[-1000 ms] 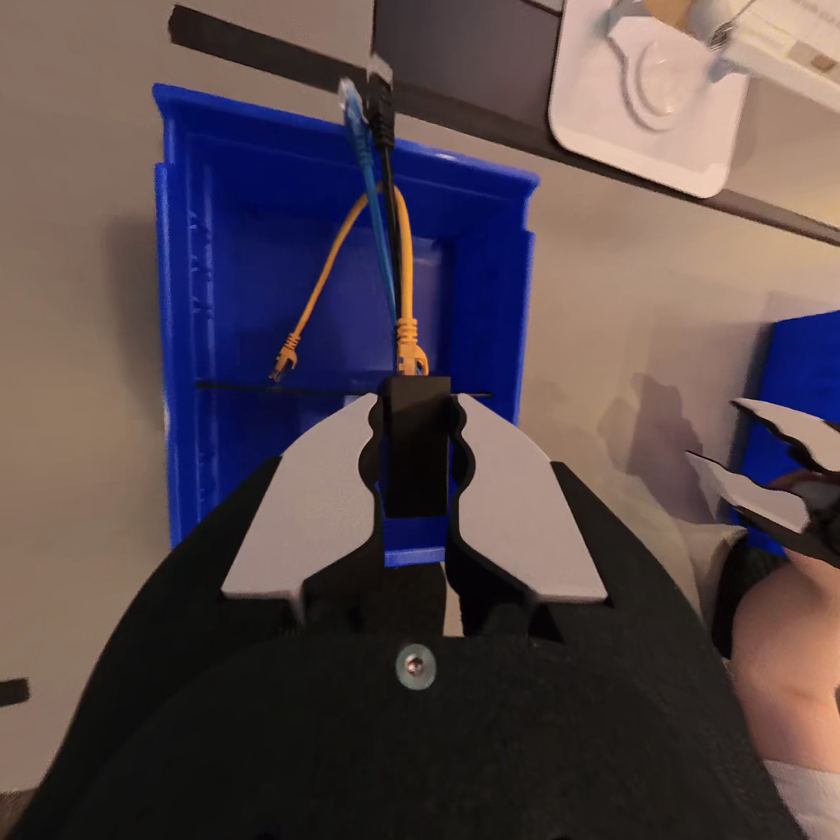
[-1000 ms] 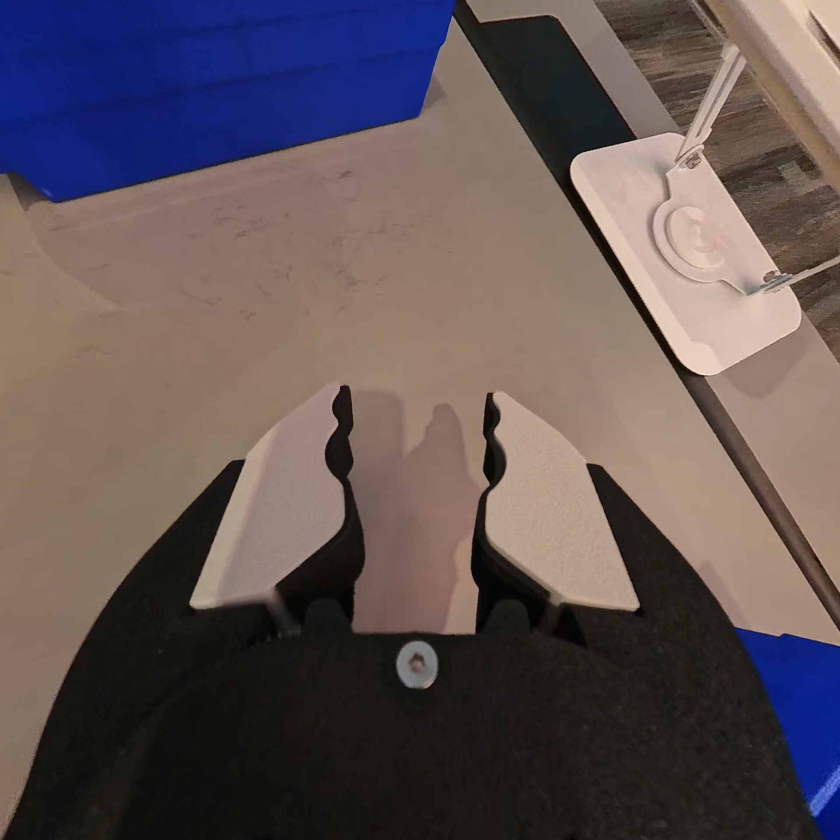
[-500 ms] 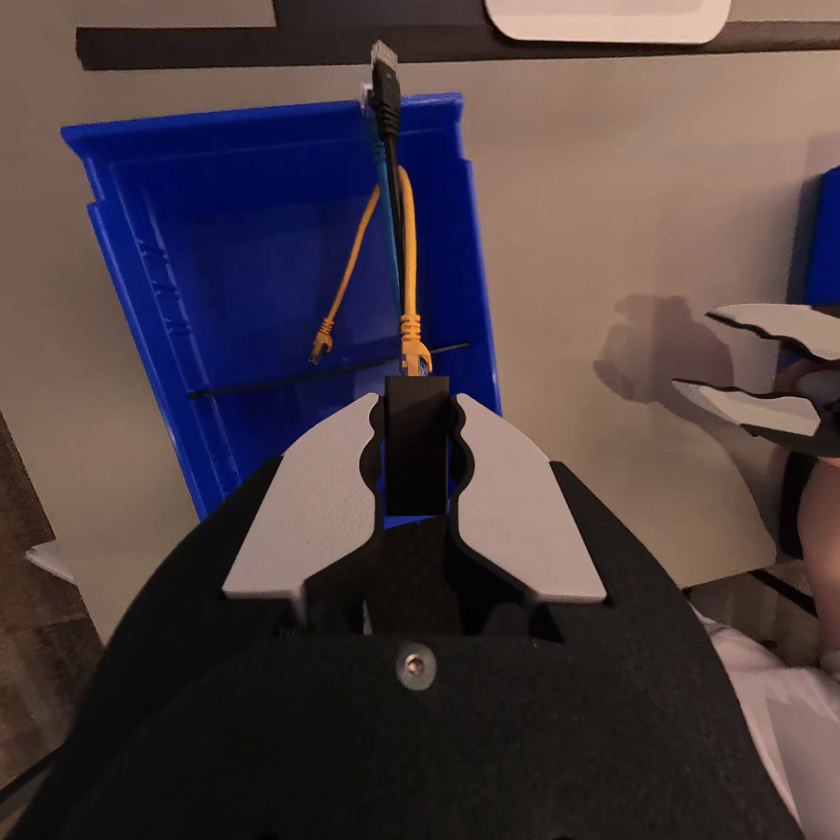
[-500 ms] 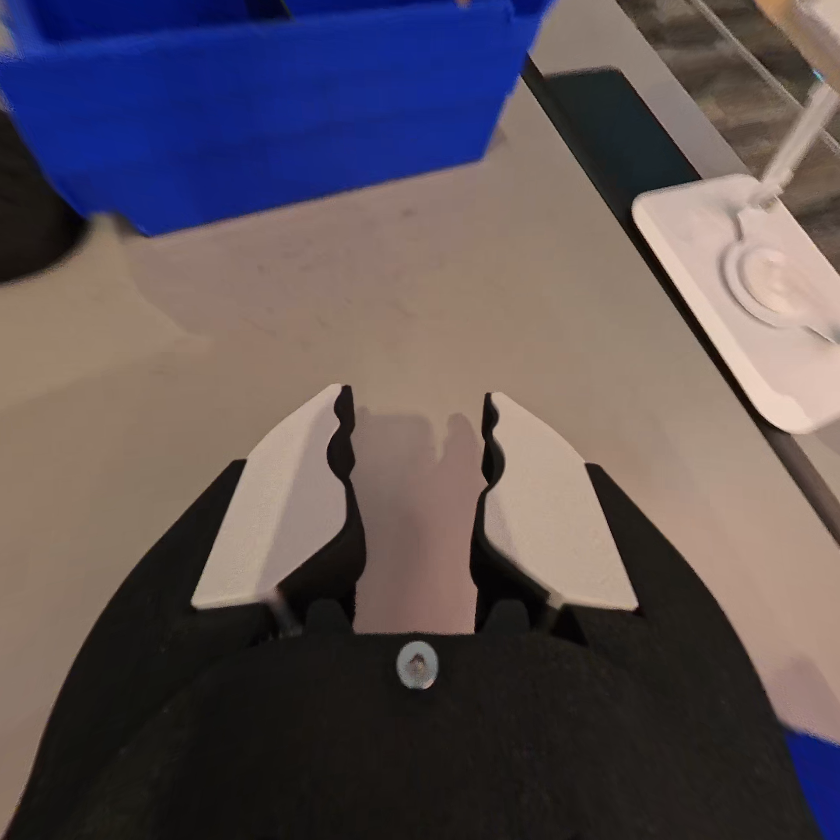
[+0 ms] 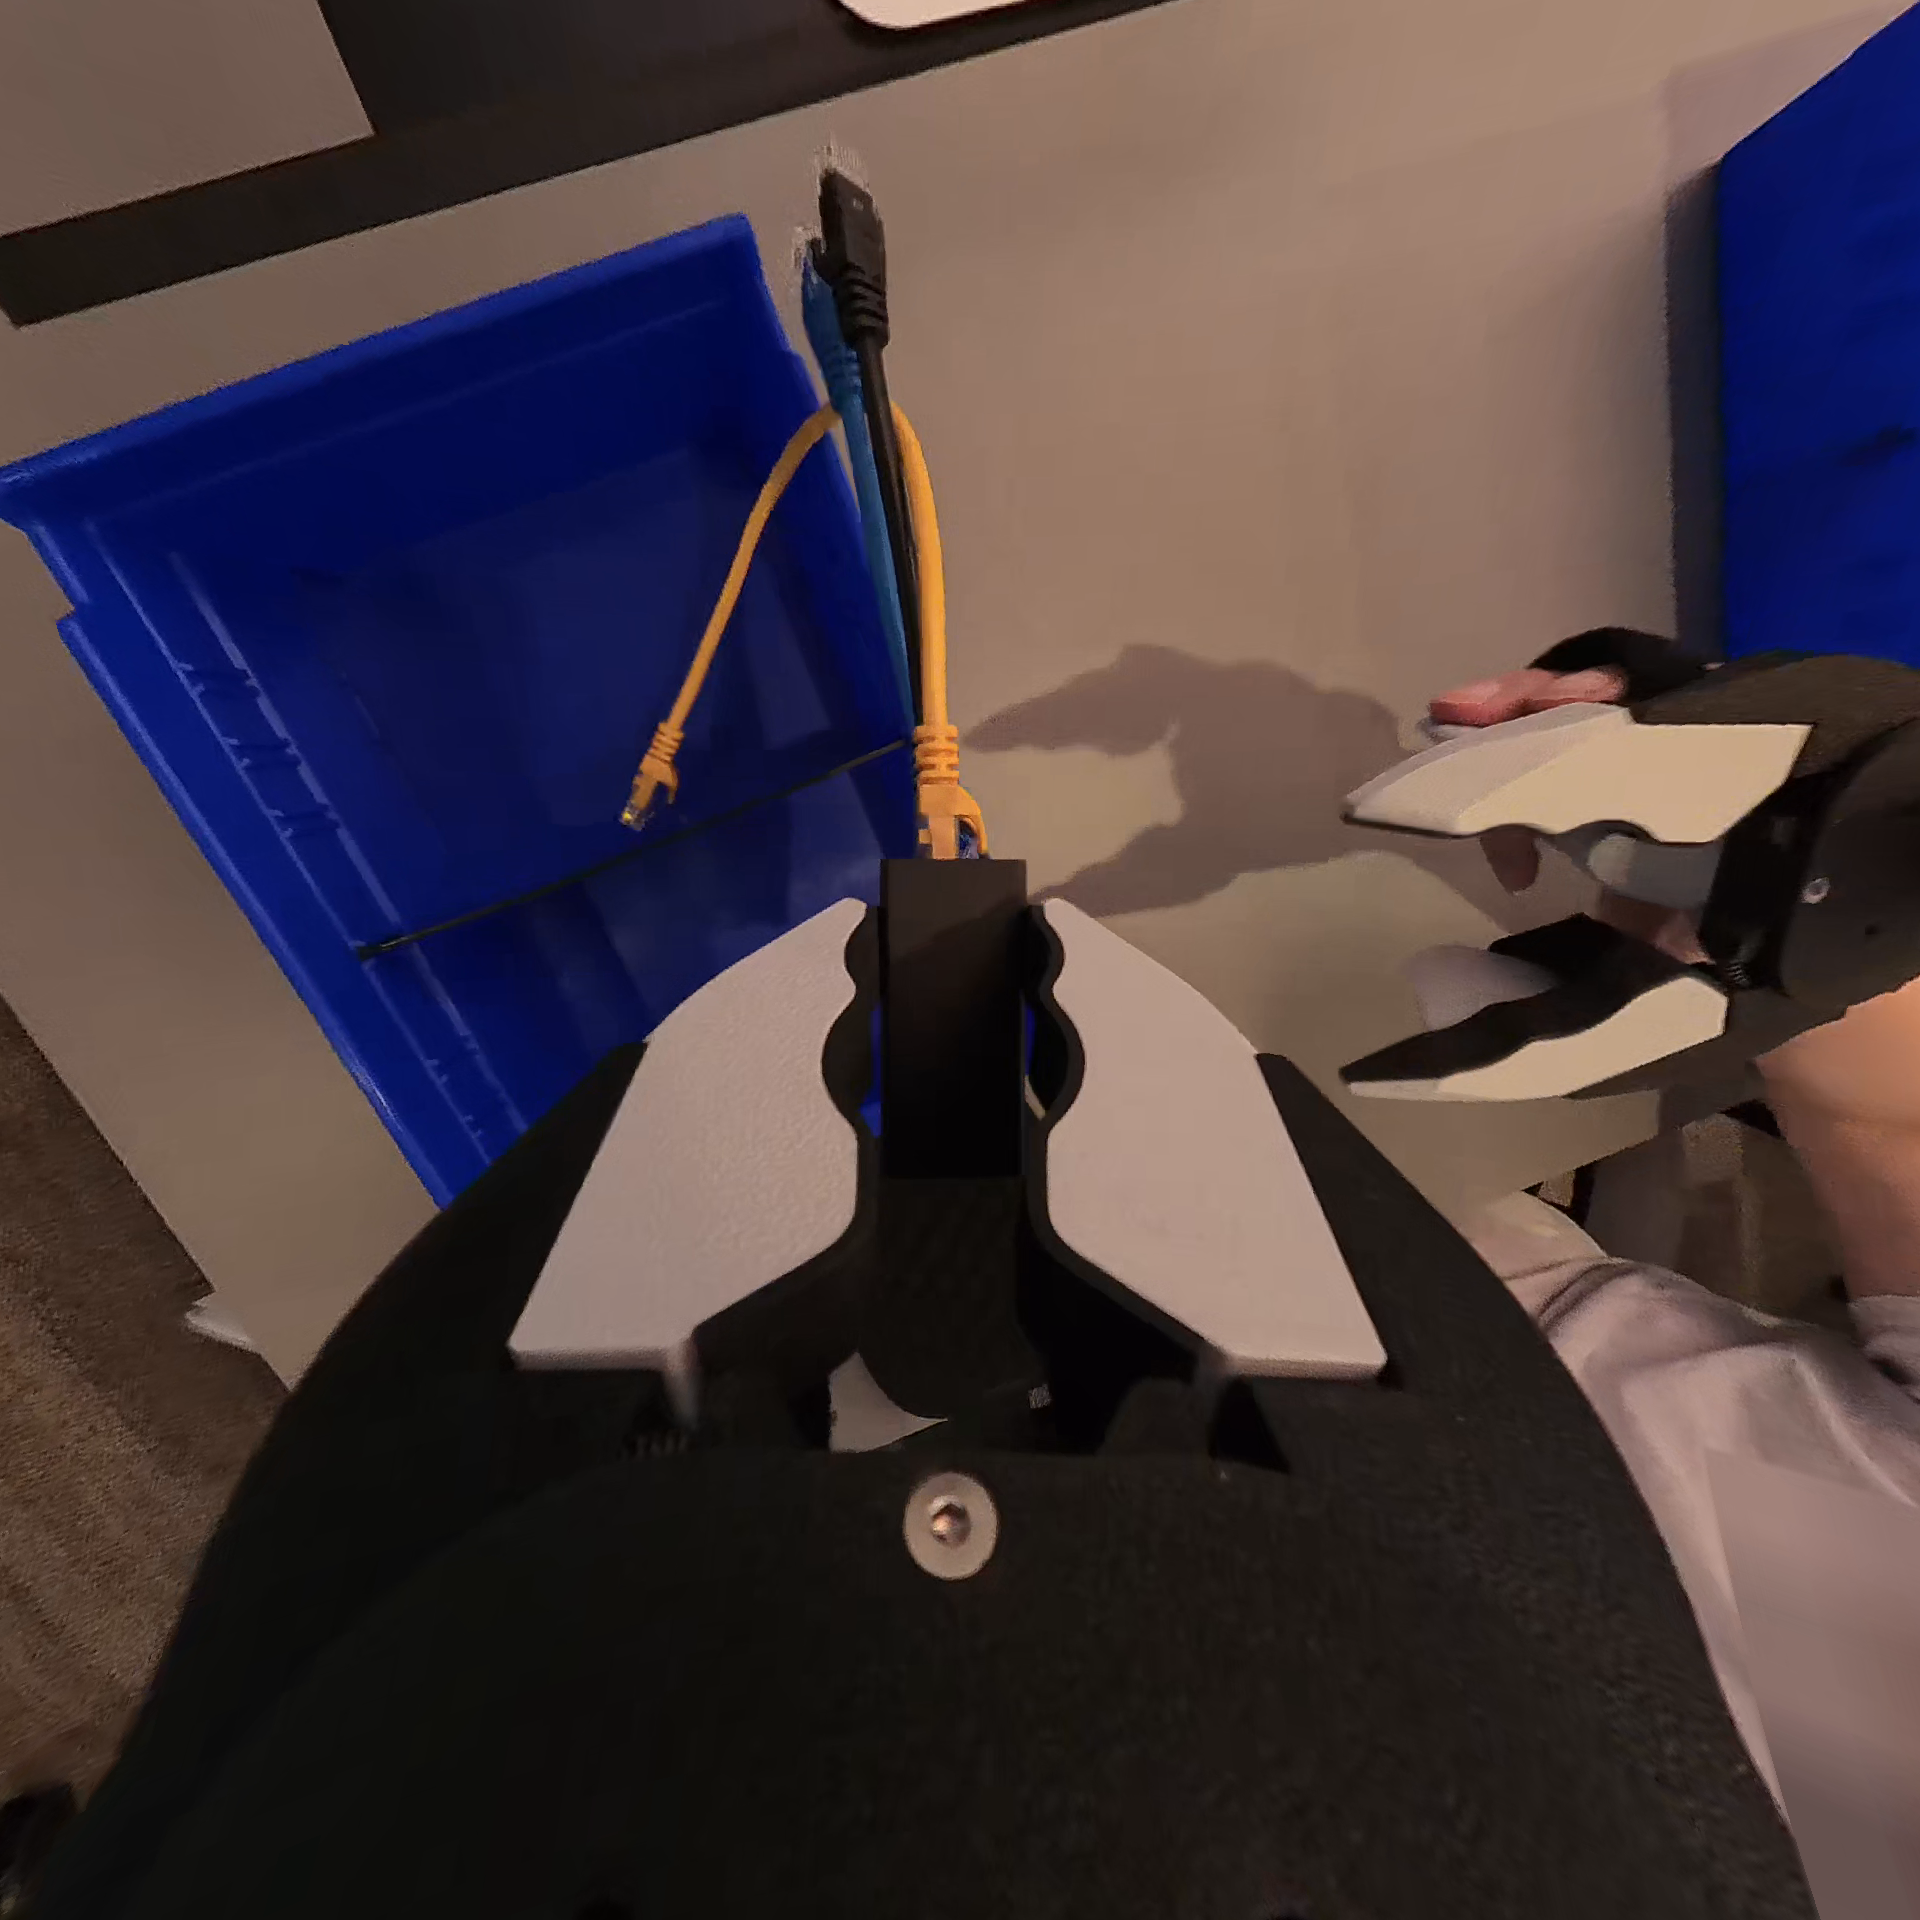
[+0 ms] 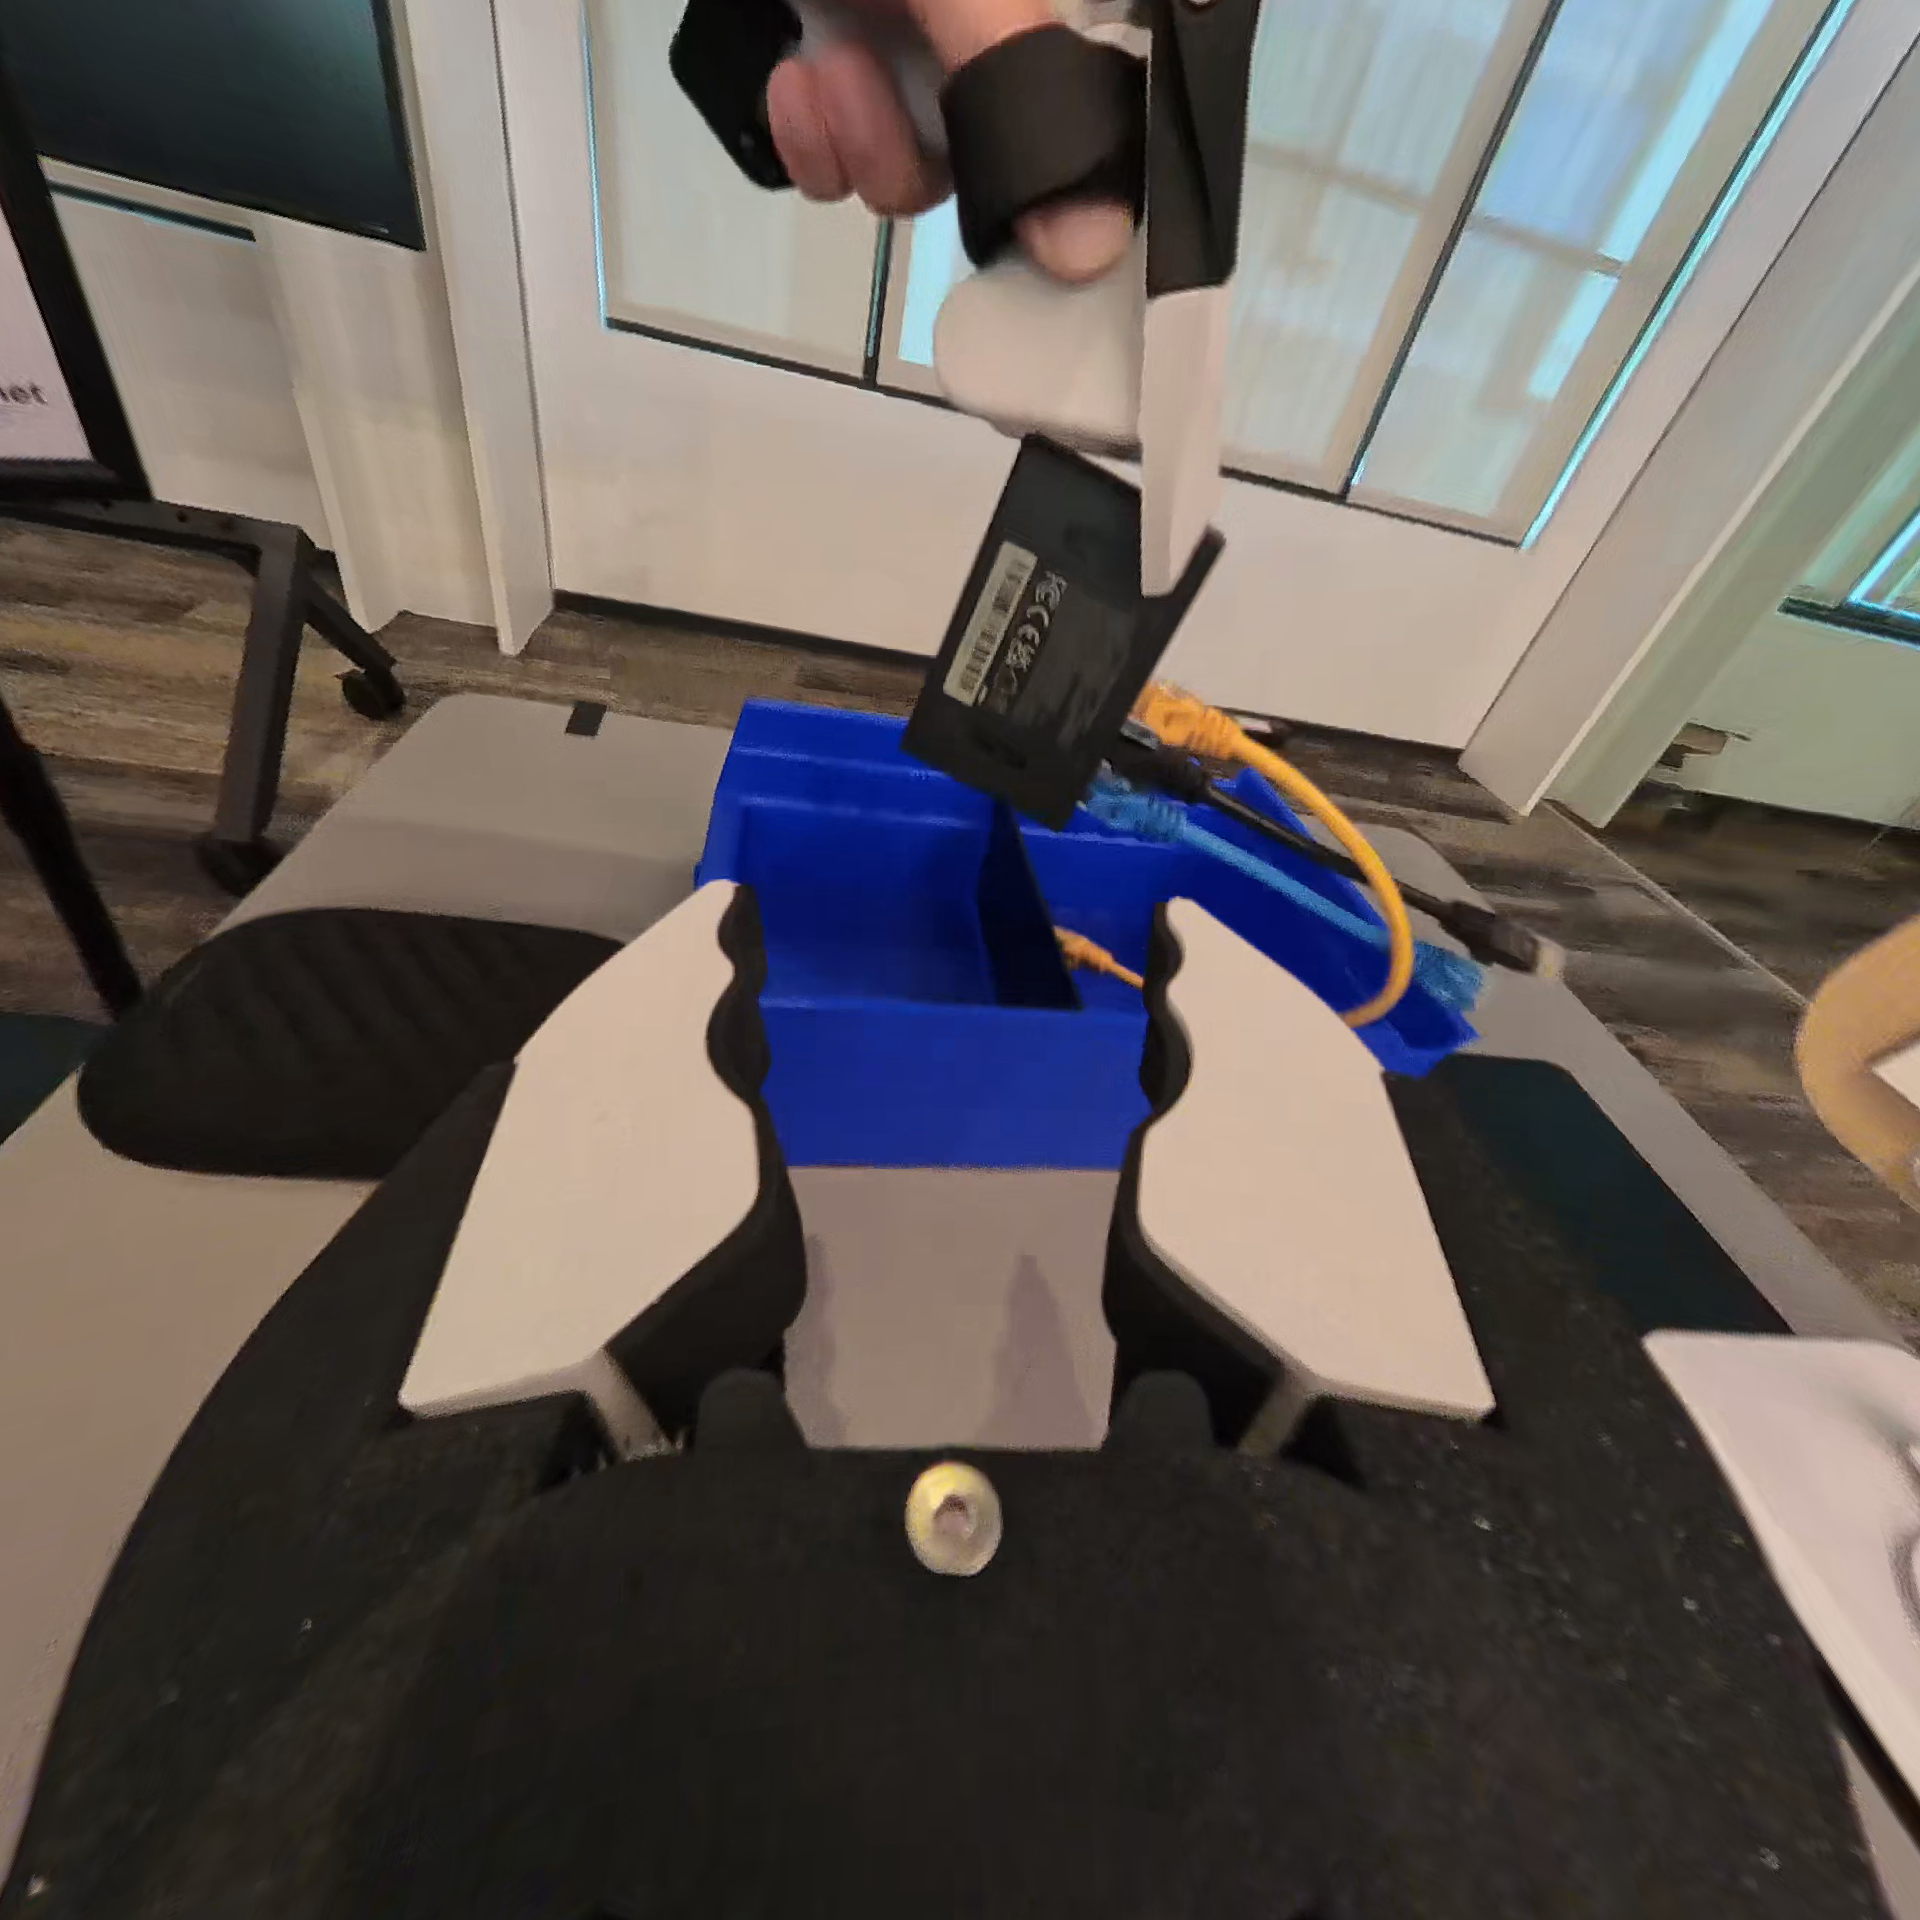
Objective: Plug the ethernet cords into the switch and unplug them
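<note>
Left wrist view first: the left gripper (image 5: 951,935) has its two grey fingers pinching the switch (image 5: 951,1023), a slim black box seen edge-on, held up above the grey table (image 5: 1247,468). Three cords hang from its far end. The yellow cord (image 5: 928,613) is plugged in with a ribbed yellow boot, loops away and comes back, its free plug (image 5: 649,795) dangling over the blue bin (image 5: 343,582). The blue cord (image 5: 868,478) and the black cord (image 5: 883,416) run straight out alongside it, their free plugs hanging past the bin's far rim, over the table. A thin black divider line crosses the bin's floor. Off to the right, the right gripper (image 5: 1361,940) comes in sideways, fingers spread with nothing between them, a bare hand (image 5: 1517,691) behind it. A second blue bin (image 5: 1818,364) sits at the right edge.

Now the right wrist view: the right gripper (image 6: 951,935) is wide open, empty, only table and bin showing in the gap. Beyond it, the switch (image 6: 1039,665) hangs tilted above the bin (image 6: 935,1081), its flat black underside bearing a pale label strip and markings. The left gripper (image 6: 1179,478) clamps it from above, a strapped hand (image 6: 894,114) gripping the handle. The yellow (image 6: 1340,821), blue (image 6: 1247,862) and black (image 6: 1288,831) cords trail off to the right from the switch's lower edge over the bin's rim.
</note>
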